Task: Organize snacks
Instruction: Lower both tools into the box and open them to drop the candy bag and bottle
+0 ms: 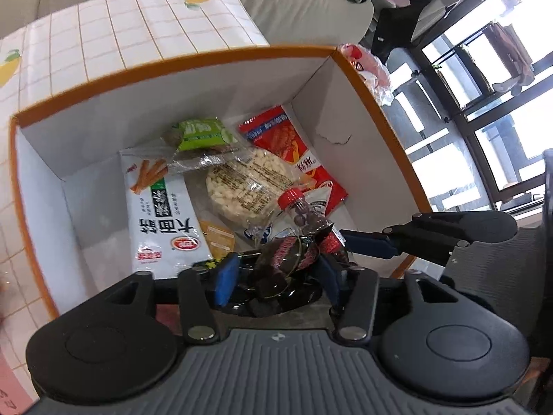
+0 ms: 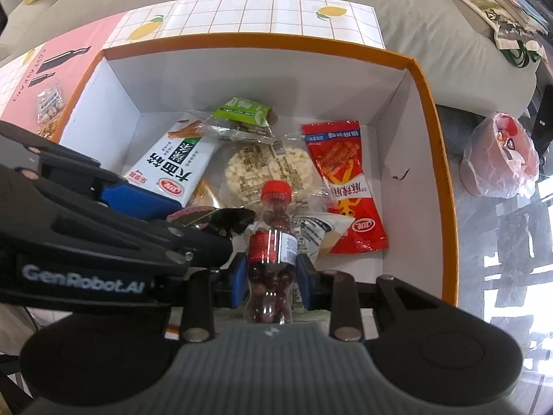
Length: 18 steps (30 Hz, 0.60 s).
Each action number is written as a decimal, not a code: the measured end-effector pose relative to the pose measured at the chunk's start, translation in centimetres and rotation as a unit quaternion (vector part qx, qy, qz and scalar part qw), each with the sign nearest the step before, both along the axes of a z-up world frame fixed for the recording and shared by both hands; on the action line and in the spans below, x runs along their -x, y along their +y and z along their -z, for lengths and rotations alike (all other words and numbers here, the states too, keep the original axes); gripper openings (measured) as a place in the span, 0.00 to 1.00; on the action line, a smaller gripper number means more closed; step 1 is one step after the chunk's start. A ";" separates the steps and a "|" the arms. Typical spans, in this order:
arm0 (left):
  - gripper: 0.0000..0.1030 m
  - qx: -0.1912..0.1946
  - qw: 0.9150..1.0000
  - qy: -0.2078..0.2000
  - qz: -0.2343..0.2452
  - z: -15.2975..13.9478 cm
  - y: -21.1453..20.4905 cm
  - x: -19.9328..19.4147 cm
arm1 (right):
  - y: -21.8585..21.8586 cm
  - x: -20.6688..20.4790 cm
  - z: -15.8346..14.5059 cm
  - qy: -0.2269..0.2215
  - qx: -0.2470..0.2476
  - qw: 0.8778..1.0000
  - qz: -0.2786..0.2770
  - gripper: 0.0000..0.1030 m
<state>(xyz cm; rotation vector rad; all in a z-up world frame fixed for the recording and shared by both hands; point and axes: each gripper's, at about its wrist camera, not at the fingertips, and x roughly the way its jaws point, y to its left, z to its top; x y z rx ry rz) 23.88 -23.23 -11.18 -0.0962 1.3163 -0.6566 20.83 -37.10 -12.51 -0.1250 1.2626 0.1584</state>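
In the right wrist view, a small clear packet of round sweets (image 2: 48,109) lay at the far left of the frame on the pink and lemon-patterned tabletop (image 2: 242,14), just outside the box. The left gripper (image 2: 221,223) came in from the left edge, its jaws clamped on a dark crinkled wrapper (image 2: 221,219) held over the near part of the white, orange-rimmed box (image 2: 430,110). In the left wrist view that same dark wrapper (image 1: 287,259) sat low in the centre of the frame between the blue pads (image 1: 226,278) of the left gripper (image 1: 280,273).

Inside the box, from left to right in the right wrist view, lay a white noodle-snack bag (image 2: 172,166), a green packet (image 2: 243,112) toward the upper middle, a round puffed rice cake in clear wrap (image 2: 266,169) at the centre, and a red spicy-strip bag (image 2: 345,186) toward the right wall. A white pouch (image 2: 318,235) lay partly under the red bag.

At the lower centre of that frame, the right gripper (image 2: 271,276) had its jaws clamped on a small clear bottle (image 2: 271,252) with a red cap and dark round candies inside, upright between the pads and held over the box's near edge. At the far right, outside the box, stood a bin lined with a pinkish plastic bag (image 2: 501,162).
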 end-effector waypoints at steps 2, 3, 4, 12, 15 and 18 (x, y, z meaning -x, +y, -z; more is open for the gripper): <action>0.67 -0.003 1.000 -0.015 0.001 -0.7 0.4 0.3 | 0.1 0.1 -0.1 -0.001 0.007 1.000 0.002 0.28; 0.67 -0.009 1.000 -0.025 0.001 -1.2 0.6 0.4 | 0.1 0.0 -0.1 -0.002 0.015 1.000 0.006 0.28; 0.68 -0.013 0.999 -0.034 0.000 -1.6 0.8 0.6 | 0.1 0.1 -0.1 -0.003 0.021 1.000 0.009 0.28; 0.75 -0.035 0.996 -0.085 -0.015 -4.4 3.3 2.0 | 0.1 0.2 -0.1 -0.005 0.045 0.999 0.028 0.28; 0.75 -0.048 0.994 -0.098 -0.027 -5.0 4.6 2.7 | 0.8 0.0 0.2 -0.005 0.076 0.997 0.026 0.28; 0.75 -0.054 0.992 -0.104 -0.036 -5.6 5.9 3.2 | 1.2 0.0 0.7 -0.005 0.112 0.994 0.017 0.28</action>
